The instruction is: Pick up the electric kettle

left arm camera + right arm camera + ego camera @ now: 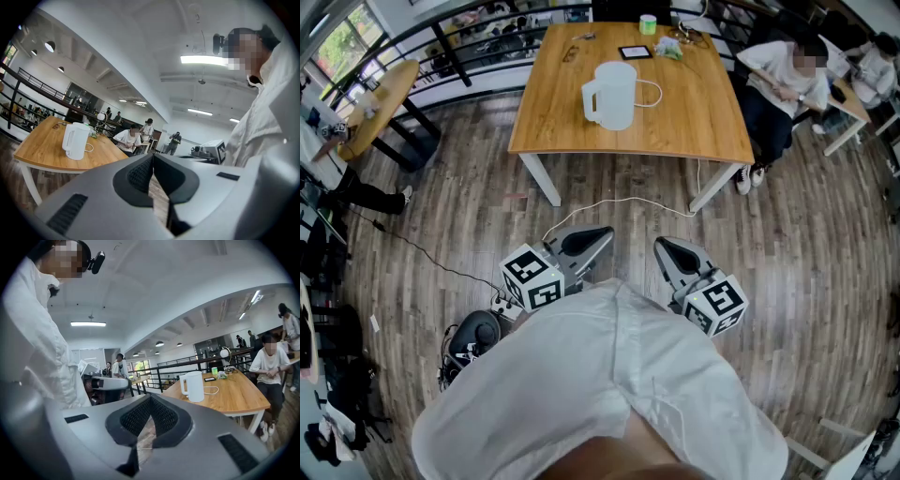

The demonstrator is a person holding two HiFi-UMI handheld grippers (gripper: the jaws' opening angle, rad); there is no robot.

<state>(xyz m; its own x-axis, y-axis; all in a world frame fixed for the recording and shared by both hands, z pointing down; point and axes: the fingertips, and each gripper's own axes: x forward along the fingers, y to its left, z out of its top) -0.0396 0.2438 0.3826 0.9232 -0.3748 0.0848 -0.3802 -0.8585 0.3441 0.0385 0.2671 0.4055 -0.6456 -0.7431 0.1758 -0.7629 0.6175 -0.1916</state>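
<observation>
The electric kettle (612,94) stands upright on the wooden worktop (562,131), well ahead of both tools and beyond a stretch of plank floor. The left hand-held gripper (605,232) is clenched on nothing, its pads pressed together; the right hand-held gripper (662,246) is likewise clenched and empty. From the left one the kettle lies ahead and off to the left; from the right one, ahead and off to the right.

It looks to be a stiff, smooth, white plastic jug, so the round body would probably be slippery and too broad for the jaws. The loop handle (590,99) on its side is the sensible place to grip, high up near the lid so that it hangs steady. Its weight depends on the water inside (nothing shows how full it is), so it may be heavier than it looks. The white cord (652,93) curling beside it could drag or snag on a lift.

No brand, label or writing can be read on the kettle; the only bold print in view is the black square markers on the gripper cubes.
</observation>
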